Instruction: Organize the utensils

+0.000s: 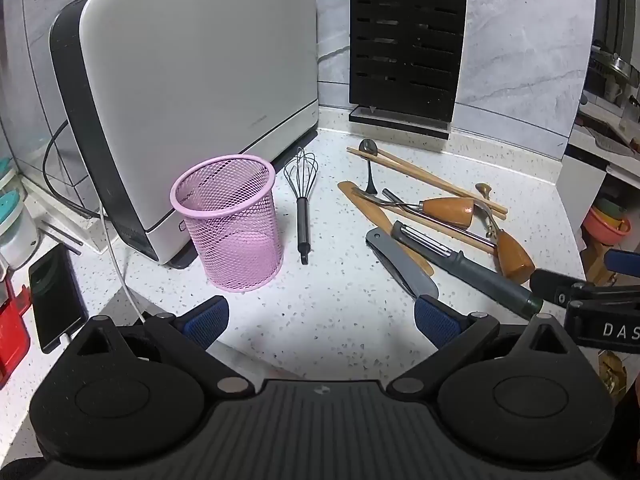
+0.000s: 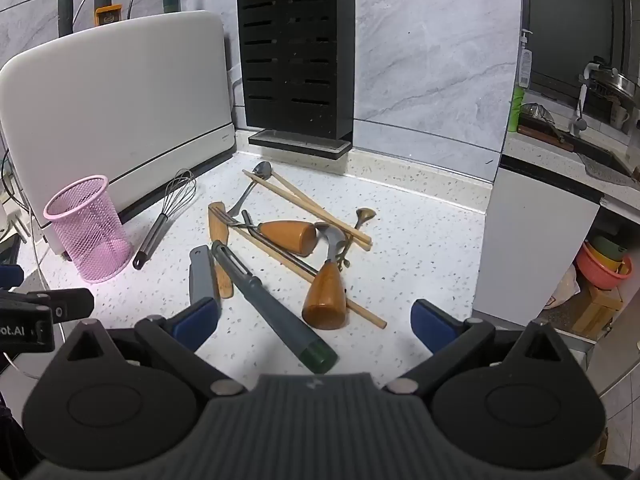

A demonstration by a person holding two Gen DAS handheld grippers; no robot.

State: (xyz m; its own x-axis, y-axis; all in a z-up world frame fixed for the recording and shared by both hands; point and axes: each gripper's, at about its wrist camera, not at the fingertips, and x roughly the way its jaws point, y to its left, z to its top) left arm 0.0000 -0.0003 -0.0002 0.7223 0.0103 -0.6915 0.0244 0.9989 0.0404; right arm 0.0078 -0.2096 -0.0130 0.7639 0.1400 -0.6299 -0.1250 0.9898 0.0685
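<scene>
Utensils lie heaped on the speckled white worktop (image 1: pixel 340 300): grey-handled peeler (image 1: pixel 460 260), wooden chopsticks (image 1: pixel 424 176). Left of them stands an empty pink mesh cup (image 1: pixel 228 220) beside a wire whisk (image 1: pixel 302 196); the left gripper (image 1: pixel 320 320) hovers, jaws wide apart.

Right wrist view: the right gripper (image 2: pixel 316 320) hovers over the peeler's handle, jaws apart, empty.

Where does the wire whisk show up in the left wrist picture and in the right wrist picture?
Left wrist view: the whisk lies centre, just right of the pink mesh cup.
Right wrist view: the whisk lies left of centre, again right of the pink mesh cup.
Shared landmark: the black slotted knife block at the wall.
</scene>
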